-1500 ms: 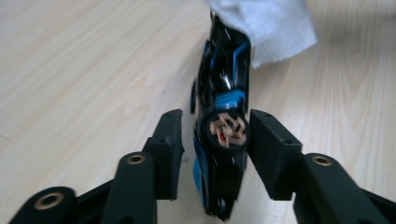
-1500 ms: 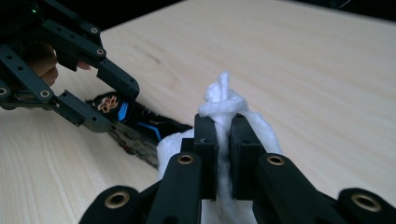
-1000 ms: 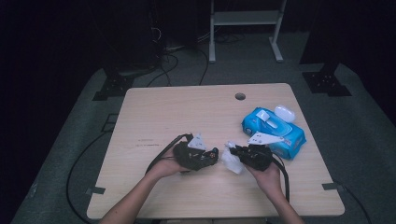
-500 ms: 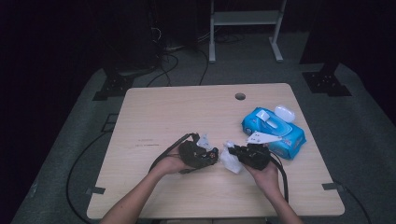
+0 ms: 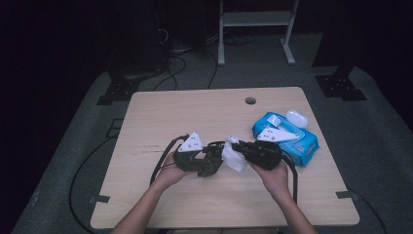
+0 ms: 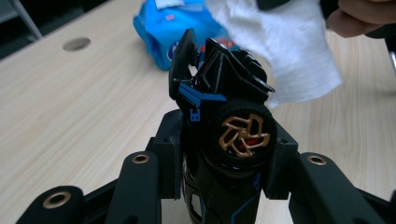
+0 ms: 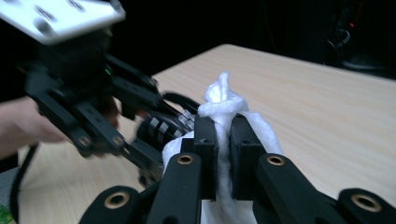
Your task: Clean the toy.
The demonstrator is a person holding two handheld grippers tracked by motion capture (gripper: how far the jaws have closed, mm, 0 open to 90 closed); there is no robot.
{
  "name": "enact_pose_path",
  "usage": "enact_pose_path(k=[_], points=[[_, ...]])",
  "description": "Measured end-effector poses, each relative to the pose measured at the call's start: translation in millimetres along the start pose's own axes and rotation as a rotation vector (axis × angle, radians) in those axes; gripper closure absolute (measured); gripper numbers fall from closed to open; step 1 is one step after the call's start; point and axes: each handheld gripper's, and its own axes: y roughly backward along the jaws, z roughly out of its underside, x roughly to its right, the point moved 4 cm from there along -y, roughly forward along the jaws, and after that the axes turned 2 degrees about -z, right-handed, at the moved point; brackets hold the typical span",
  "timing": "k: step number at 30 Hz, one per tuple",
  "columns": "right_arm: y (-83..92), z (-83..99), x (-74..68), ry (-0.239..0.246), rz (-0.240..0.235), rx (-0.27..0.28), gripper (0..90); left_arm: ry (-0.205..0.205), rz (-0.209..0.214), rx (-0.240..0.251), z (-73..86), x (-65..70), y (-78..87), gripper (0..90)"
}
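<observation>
Pale wooden table [image 5: 160,117] in a dark room, where the left gripper's [image 6: 219,154] jaws, which have just been closing, clamp a black toy car [image 6: 224,116] with a gold-spoked wheel, held off the tabletop just left of a blue wet-wipe pack [image 5: 285,139]. Beside the pack too, the right gripper's [image 7: 223,140] jaws are pressed together on a bunched white wipe [image 7: 224,109] that hangs against the car. Judging by looks, the car is rigid, light plastic with fragile hinged panels, best gripped across wheels and body, while the wipe is soft and limp.
</observation>
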Motion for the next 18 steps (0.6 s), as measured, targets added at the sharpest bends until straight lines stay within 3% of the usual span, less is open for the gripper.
enact_pose_path(k=[5, 7, 8, 12, 18], points=[[-8.4, -13.7, -17.5, 0.042, -0.053, -0.014, 83.0, 0.022, 0.01, 0.04, 9.9, 1.4, 0.8, 58.2], [-15.7, -16.1, -24.9, 0.061, -0.072, -0.033, 82.9, 0.03, 0.009, 0.064, 12.7, 1.4, 2.7, 58.2], [-27.5, -14.7, -29.7, 0.08, -0.089, -0.072, 82.9, 0.038, 0.013, 0.074, 14.9, 1.4, 5.4, 58.2], [-36.0, -10.3, -27.2, 0.077, -0.083, -0.096, 82.9, 0.03, 0.004, 0.074, 16.1, 0.6, 9.0, 58.2], [-31.1, 0.2, -12.7, 0.068, -0.02, -0.102, 82.9, 0.032, 0.009, 0.072, 16.2, 2.5, 8.5, 58.2]])
